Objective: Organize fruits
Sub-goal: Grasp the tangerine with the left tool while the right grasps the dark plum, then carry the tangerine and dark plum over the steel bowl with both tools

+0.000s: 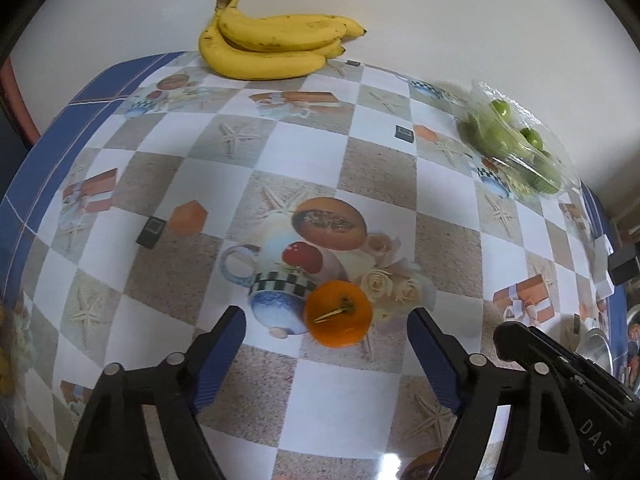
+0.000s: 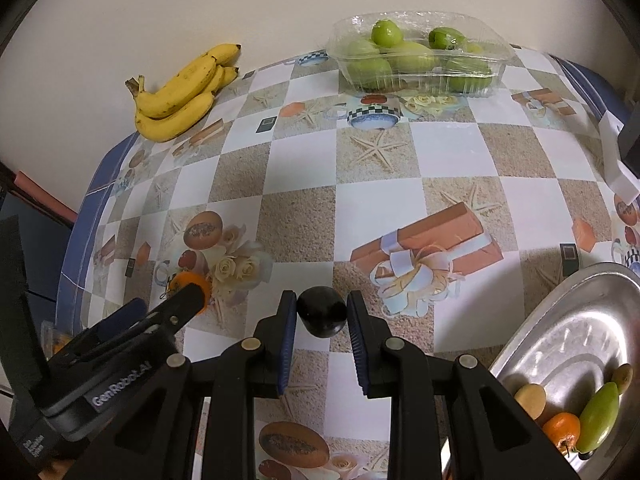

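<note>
One bunch of bananas [image 2: 182, 92] lies at the far edge of the desk [image 2: 304, 208] against the wall, and I make out four in it, though the ones underneath overlap, so I can't be sure of that count. To the right along the same edge sits a clear plastic punnet [image 2: 420, 56] holding green fruits [image 2: 386, 32], about six of them as far as the film lets me see. Down at the near right corner is one metal tray [image 2: 560, 320], and in it I count four pieces: a small orange [image 2: 562, 428], a long green fruit [image 2: 598, 416], a pale tan one [image 2: 530, 398] and a small olive-brown one [image 2: 622, 376] at the rim. The right gripper [image 2: 322, 316] points steeply down at the desk with its blue fingers [image 2: 287, 340] closed on one dark, near-black round fruit [image 2: 322, 312], one pad at each side of it. The left gripper [image 1: 326, 330] hangs over the near left part of the patterned cloth, its fingers [image 1: 218, 360] standing apart with a second orange [image 1: 338, 314] resting on the desk between them, stem up, neither pad touching it. So that's two oranges in all, one in the tray and one loose.
</note>
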